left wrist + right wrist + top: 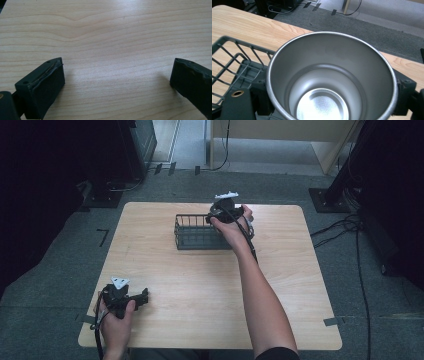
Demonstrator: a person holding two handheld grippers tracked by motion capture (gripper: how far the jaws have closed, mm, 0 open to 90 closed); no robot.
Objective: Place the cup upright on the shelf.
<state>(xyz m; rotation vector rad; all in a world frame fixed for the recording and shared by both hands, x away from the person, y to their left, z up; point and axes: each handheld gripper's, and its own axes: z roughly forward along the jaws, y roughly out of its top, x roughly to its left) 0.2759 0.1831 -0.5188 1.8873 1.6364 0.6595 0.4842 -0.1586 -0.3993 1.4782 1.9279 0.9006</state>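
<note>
Gripping a steel cup (332, 80), right tool (332, 100) over basket (234, 57).

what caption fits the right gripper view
Right gripper holding a shiny steel cup over a dark wire basket.

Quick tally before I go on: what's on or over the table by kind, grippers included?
Metal cup: 1
Wire basket: 1
Grippers: 2, the left gripper open over bare table, the right gripper clamped on the cup
Total: 4
</note>
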